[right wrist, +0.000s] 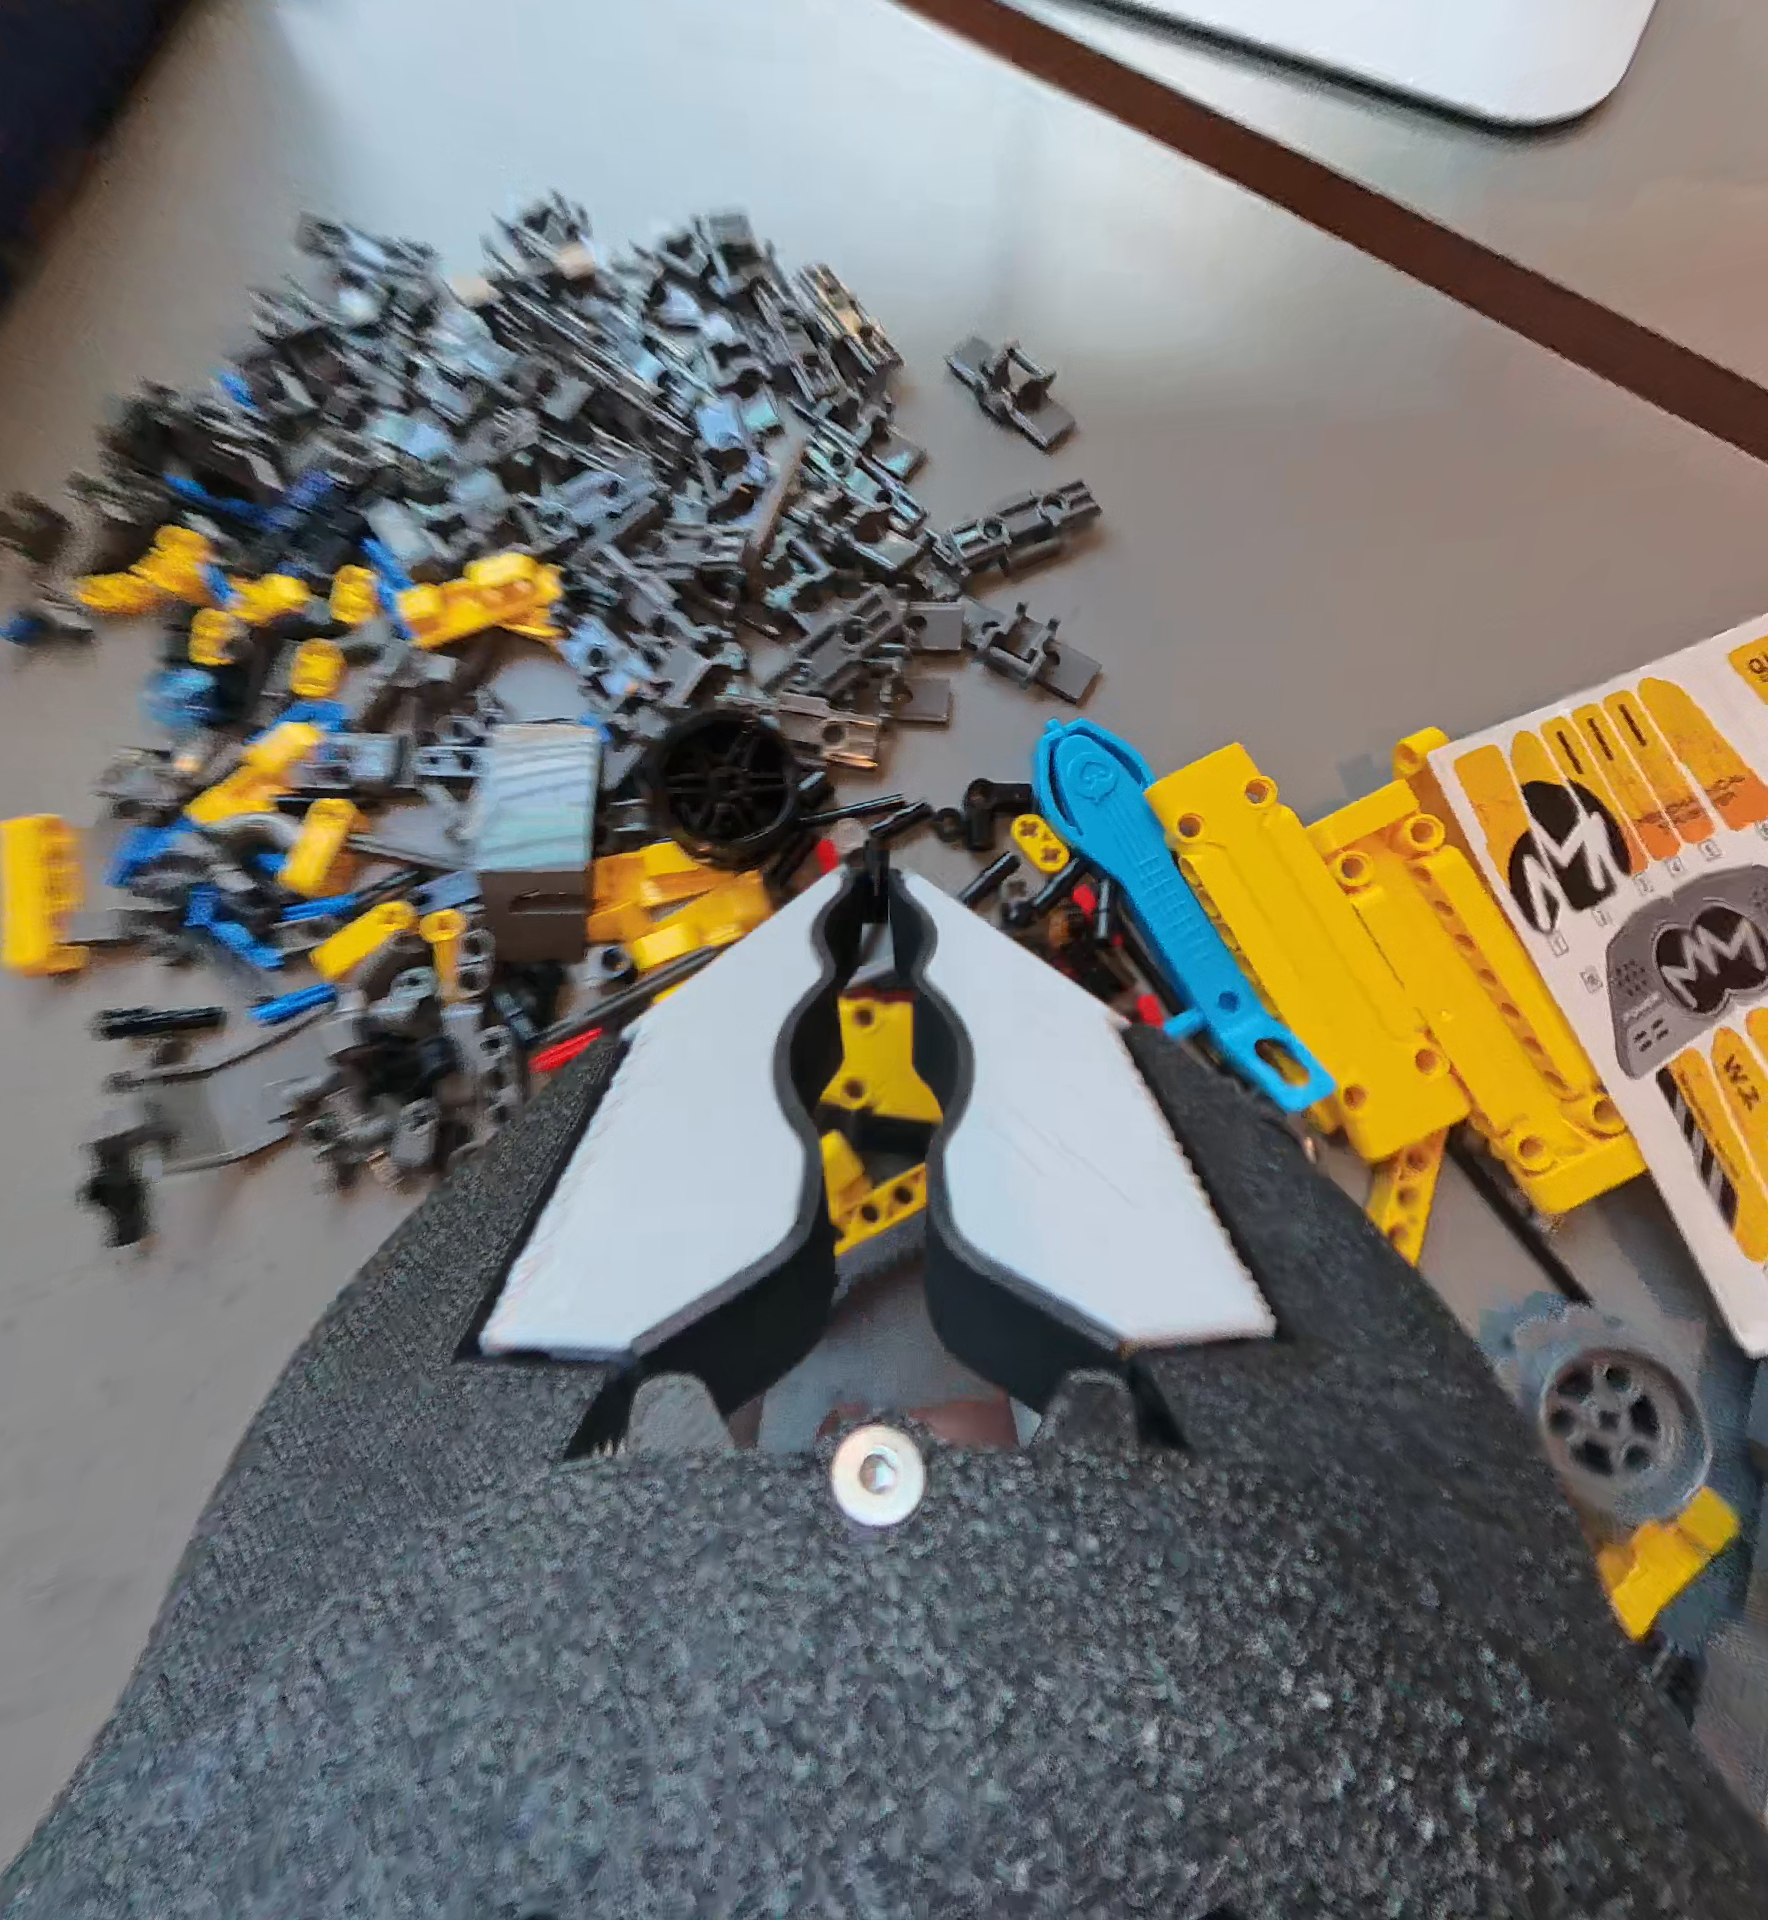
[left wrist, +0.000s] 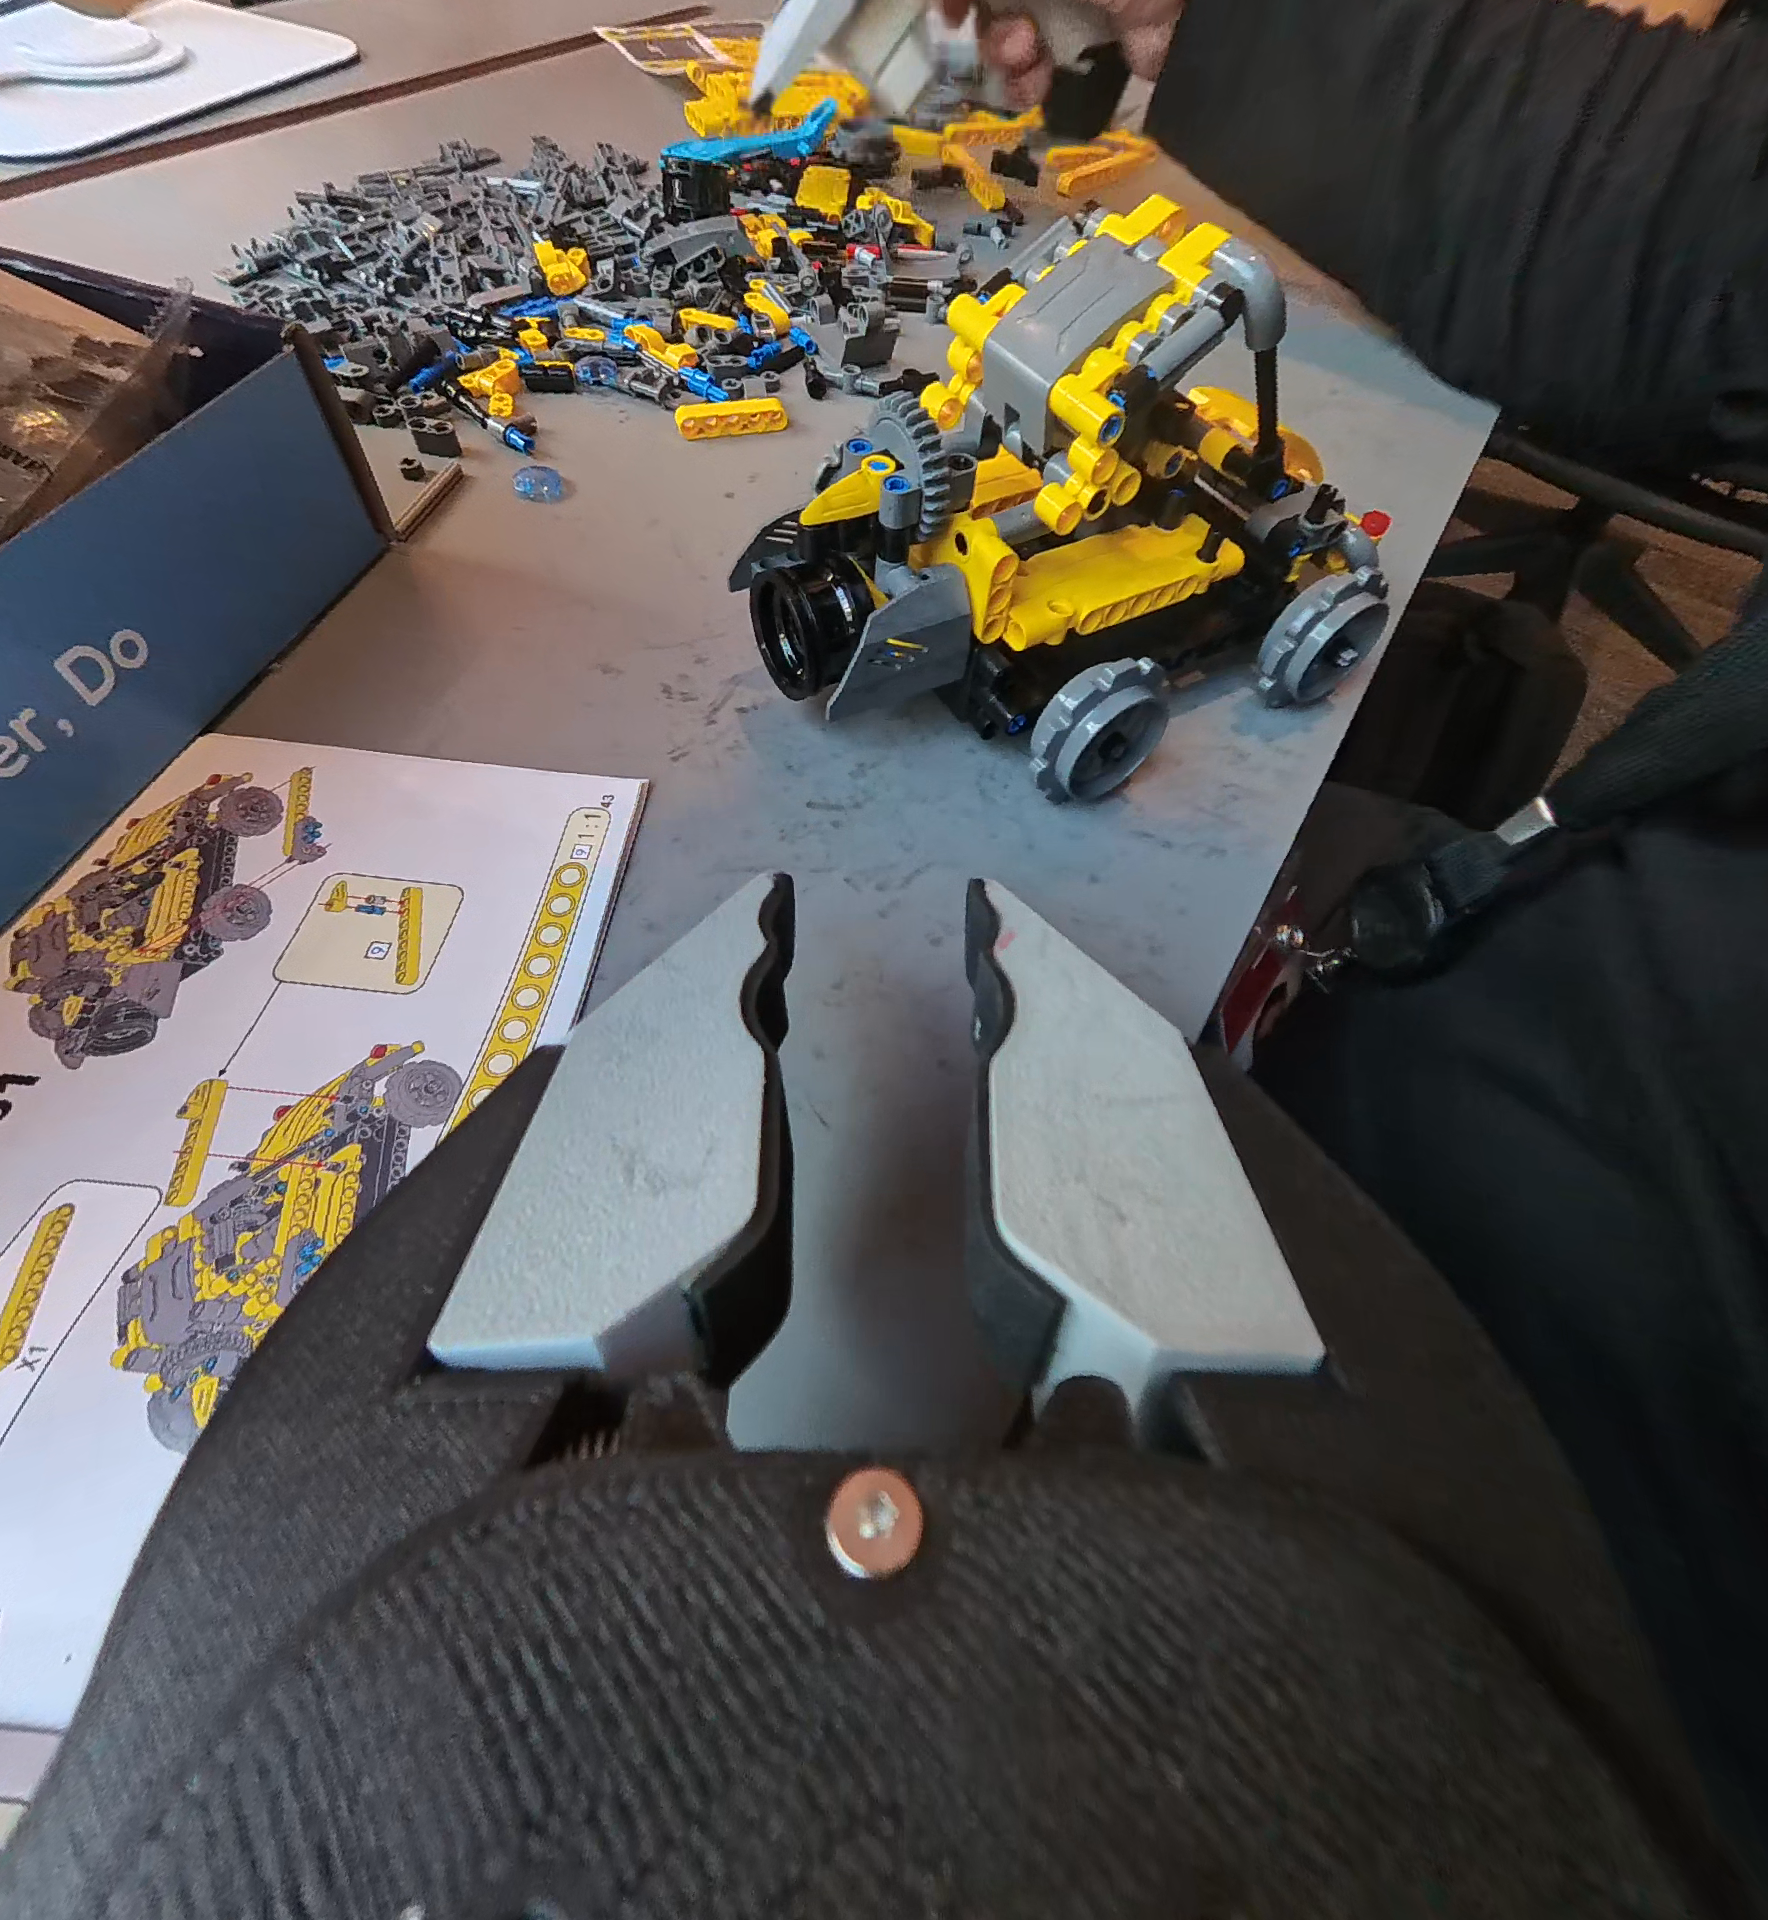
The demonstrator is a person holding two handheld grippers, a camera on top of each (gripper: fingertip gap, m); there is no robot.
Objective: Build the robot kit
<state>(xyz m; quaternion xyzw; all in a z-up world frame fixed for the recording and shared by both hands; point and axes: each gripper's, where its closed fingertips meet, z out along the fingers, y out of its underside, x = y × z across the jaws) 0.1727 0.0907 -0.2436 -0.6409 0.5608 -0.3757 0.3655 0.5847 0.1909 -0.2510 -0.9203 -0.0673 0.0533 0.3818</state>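
My left gripper [left wrist: 880, 914] is open and empty, low over the grey table [left wrist: 568, 613], beside an open instruction booklet [left wrist: 267, 1039]. A yellow and grey brick vehicle [left wrist: 1067, 520] stands on its wheels just beyond it. My right gripper [right wrist: 875, 883] is shut on a small black pin [right wrist: 872, 868] at its tips, over the heap of loose parts [right wrist: 506, 582]. It is near a black wheel hub [right wrist: 724, 790] and a blue separator tool [right wrist: 1160, 914]. In the left wrist view the right gripper [left wrist: 828, 52] shows blurred at the far end, over the yellow parts.
A blue cardboard box [left wrist: 132, 582] stands at the left. Yellow beams [right wrist: 1327, 935] and a sticker sheet [right wrist: 1638, 935] lie right of the heap. A white pad [left wrist: 132, 62] is at the back. A person's black sleeve [left wrist: 1482, 208] and the table edge [left wrist: 1379, 748] are at the right. The left gripper's tips are roughly 45 cm from the right gripper's. My right tips are roughly 4 cm from the black wheel hub [right wrist: 724, 790].
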